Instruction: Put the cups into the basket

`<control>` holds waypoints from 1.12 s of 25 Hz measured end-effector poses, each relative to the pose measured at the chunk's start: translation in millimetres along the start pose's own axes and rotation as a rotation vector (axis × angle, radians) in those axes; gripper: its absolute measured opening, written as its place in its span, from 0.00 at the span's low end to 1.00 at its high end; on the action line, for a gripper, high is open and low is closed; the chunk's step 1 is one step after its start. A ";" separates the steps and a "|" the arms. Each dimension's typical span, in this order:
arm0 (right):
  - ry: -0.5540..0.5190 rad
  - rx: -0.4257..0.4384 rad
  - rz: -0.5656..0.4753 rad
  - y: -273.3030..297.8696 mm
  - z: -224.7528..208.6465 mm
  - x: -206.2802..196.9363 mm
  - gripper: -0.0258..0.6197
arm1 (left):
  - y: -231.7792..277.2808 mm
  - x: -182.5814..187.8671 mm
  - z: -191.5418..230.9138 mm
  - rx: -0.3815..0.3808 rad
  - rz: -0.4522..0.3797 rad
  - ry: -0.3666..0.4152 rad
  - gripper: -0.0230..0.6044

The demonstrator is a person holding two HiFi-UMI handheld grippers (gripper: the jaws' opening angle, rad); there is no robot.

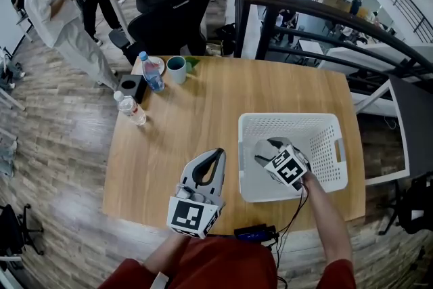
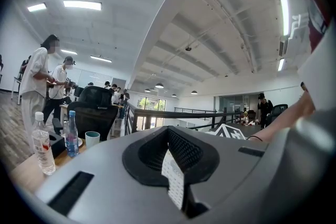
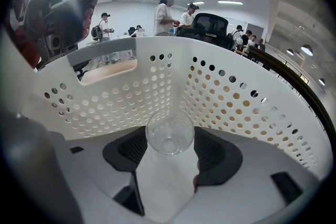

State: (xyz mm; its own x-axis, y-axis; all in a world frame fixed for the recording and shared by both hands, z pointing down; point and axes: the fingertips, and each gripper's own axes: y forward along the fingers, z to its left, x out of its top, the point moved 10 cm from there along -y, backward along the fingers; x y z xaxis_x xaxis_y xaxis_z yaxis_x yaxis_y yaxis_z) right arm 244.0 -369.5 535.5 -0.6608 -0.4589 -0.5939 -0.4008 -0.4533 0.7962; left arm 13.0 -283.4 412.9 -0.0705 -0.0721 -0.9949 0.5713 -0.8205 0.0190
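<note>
My right gripper (image 1: 268,149) hangs inside the white perforated basket (image 1: 325,126) near its left wall. It is shut on a clear glass cup (image 3: 169,134), whose open mouth faces the camera in the right gripper view. The basket wall (image 3: 157,86) rises close behind the glass. A teal mug (image 1: 176,69) stands at the table's far edge and shows small in the left gripper view (image 2: 92,138). My left gripper (image 1: 216,153) is held above the table left of the basket. It is shut, with nothing between its fingertips (image 2: 173,176).
Two water bottles (image 1: 151,72) (image 1: 130,109), a black box (image 1: 130,86) and a plate (image 1: 158,64) stand at the table's far left. A black phone-like device (image 1: 256,233) with a cable lies at the near edge. Office chairs and people stand beyond the table.
</note>
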 end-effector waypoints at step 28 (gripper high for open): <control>0.050 -0.009 -0.068 -17.2 -6.4 2.5 0.47 | 0.7 5.8 -0.4 -0.013 -0.014 0.010 0.05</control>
State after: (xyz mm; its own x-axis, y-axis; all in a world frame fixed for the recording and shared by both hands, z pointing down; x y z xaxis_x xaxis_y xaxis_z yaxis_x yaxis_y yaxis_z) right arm 253.3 -367.8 519.6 -0.5999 -0.4641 -0.6517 -0.4378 -0.4914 0.7529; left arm 13.3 -284.2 407.1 -0.0707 -0.0546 -0.9960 0.5807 -0.8141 0.0034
